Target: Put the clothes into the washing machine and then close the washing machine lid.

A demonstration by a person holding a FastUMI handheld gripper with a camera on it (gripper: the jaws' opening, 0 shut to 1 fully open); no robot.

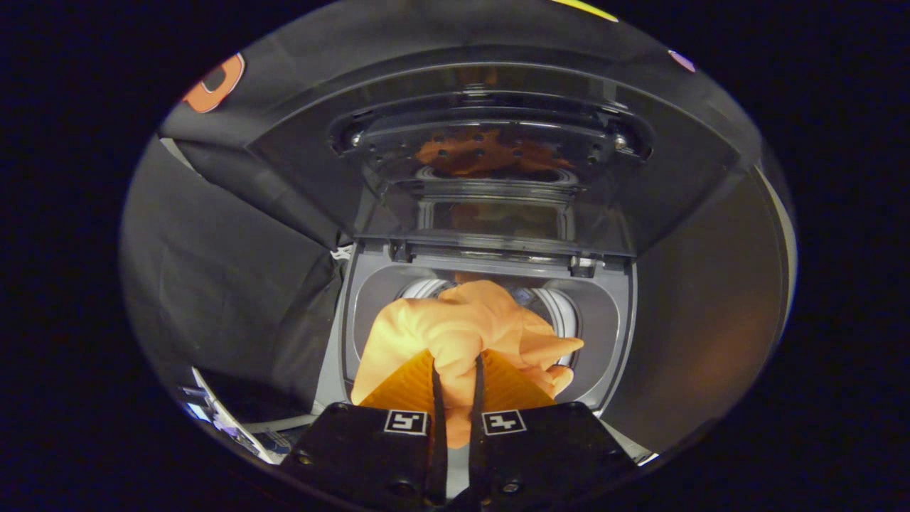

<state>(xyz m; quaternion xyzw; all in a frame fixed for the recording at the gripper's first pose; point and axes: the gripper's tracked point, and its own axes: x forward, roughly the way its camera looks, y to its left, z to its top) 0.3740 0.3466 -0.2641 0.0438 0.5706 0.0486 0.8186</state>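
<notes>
1. One top-loading washing machine (611, 334), grey around the opening, standing against the black cloth wall (227, 284); no brand name or lettering legible anywhere on its body.
2. One lid (490, 178), dark and see-through, raised upright at the back of the machine on its hinge; an orange reflection visible in its panel.
3. One round drum opening (565, 309) with a pale rim, lying below the lid and just beyond the fingers; its inside mostly hidden by the garment, so contents cannot be told.
4. One orange piece of clothing (462, 323), bunched and crumpled, hanging over the drum opening and not yet down inside it; a lobe of cloth sticking out toward the right of the opening.
5. One gripper (455, 377), its two fingers drawn close together and pinching a fold of the orange cloth between them, the rest of the garment spilling ahead of the tips.
6. Two small square black-and-white markers (406, 422) on the gripper body, one per side; patterned, not readable text.
</notes>
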